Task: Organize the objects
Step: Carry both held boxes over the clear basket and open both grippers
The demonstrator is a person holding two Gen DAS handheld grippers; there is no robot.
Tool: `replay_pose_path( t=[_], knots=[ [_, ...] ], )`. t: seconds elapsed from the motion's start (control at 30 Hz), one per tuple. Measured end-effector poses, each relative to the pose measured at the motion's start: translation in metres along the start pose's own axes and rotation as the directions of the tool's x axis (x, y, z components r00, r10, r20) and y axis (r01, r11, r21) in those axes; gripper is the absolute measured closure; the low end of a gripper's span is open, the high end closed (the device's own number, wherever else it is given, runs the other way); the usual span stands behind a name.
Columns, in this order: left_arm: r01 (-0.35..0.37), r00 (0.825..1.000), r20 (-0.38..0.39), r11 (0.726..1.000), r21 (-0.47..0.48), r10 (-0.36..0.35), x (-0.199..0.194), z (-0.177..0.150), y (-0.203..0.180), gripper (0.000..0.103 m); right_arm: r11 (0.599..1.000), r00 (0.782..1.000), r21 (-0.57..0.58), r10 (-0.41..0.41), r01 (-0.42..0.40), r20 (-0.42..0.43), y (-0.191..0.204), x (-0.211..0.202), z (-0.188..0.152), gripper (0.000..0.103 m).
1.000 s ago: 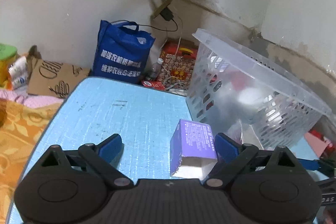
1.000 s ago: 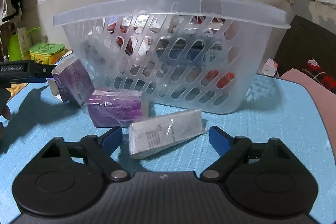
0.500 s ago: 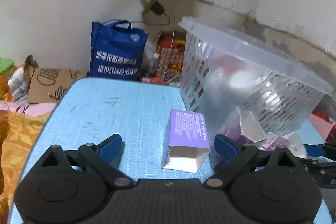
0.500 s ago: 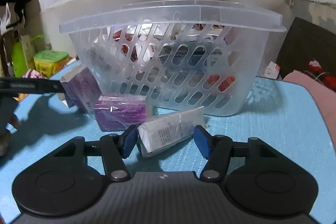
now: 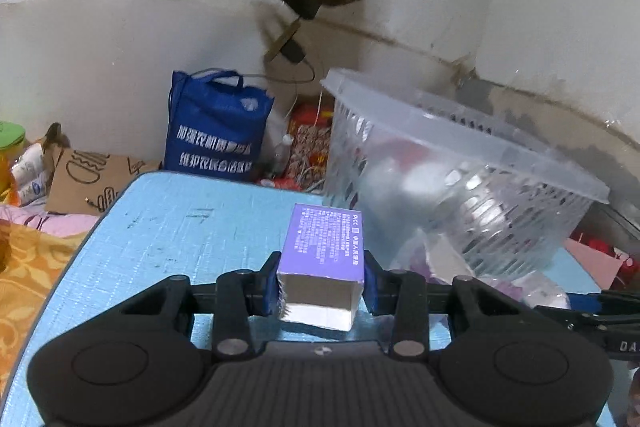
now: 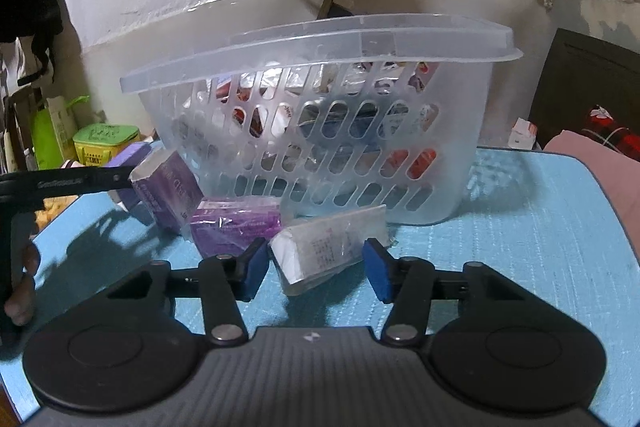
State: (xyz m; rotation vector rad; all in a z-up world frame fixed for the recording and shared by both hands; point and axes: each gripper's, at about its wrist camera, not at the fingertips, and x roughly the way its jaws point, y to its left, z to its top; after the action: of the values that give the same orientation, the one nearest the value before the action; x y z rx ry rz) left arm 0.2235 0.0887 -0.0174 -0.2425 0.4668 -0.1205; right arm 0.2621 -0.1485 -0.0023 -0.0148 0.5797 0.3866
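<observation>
My left gripper (image 5: 320, 287) is shut on a purple box (image 5: 326, 247), its blue pads against both sides, next to the clear plastic basket (image 5: 460, 163). In the right wrist view the same purple box (image 6: 166, 183) is held by the left gripper's fingers (image 6: 72, 181). My right gripper (image 6: 316, 269) has its pads on either side of a white wrapped box (image 6: 328, 243) lying on the blue table; small gaps show at both pads. A purple wrapped packet (image 6: 234, 223) lies beside it, in front of the basket (image 6: 320, 115), which holds several packets.
A blue bag (image 5: 216, 127) and a cardboard piece (image 5: 92, 179) stand beyond the table's far edge (image 5: 192, 177). A green-lidded tub (image 6: 106, 143) sits at the left. Pink cloth (image 6: 592, 155) lies at the right. Orange cloth (image 5: 28, 267) lies left of the table.
My left gripper moved onto the purple box and shut on it. My right gripper moved forward and narrowed around the white wrapped box.
</observation>
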Motion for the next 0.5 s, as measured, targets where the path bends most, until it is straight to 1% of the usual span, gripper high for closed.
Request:
replay_pose_path(
  t=[0.07,0.13,0.2,0.23,0.33,0.4,0.5],
  knots=[
    [0.011,1.0,0.011,1.0,-0.004,-0.011,-0.001,0.0,0.0,0.059,1.0,1.0,-0.006,-0.002,0.002,0.02,0.001,-0.004,-0.001,0.049],
    [0.018,1.0,0.01,1.0,-0.008,-0.018,0.0,0.0,0.0,0.059,0.999,0.998,-0.019,-0.025,0.026,0.052,0.003,-0.008,-0.002,0.05],
    [0.015,1.0,0.026,1.0,-0.002,-0.015,-0.002,0.001,0.0,0.059,0.998,0.996,-0.046,-0.037,0.04,0.082,0.008,-0.015,-0.003,0.051],
    [0.017,0.999,0.033,1.0,0.001,-0.017,-0.003,0.001,-0.001,0.059,0.998,0.996,-0.048,-0.036,0.04,0.083,0.01,-0.017,-0.004,0.051],
    [0.054,0.997,0.052,0.999,-0.009,-0.053,-0.011,-0.001,-0.003,0.059,0.999,0.995,-0.043,-0.024,0.028,0.092,0.013,-0.024,-0.009,0.051],
    [0.049,0.996,0.074,0.999,-0.013,-0.048,-0.02,-0.003,-0.006,0.059,0.998,0.994,-0.054,-0.036,0.041,0.102,0.017,-0.03,-0.011,0.051],
    [0.07,0.994,0.083,0.998,-0.005,-0.069,-0.035,-0.01,-0.014,0.059,0.998,0.992,-0.055,-0.029,0.036,0.121,0.019,-0.039,-0.013,0.052]
  ],
)
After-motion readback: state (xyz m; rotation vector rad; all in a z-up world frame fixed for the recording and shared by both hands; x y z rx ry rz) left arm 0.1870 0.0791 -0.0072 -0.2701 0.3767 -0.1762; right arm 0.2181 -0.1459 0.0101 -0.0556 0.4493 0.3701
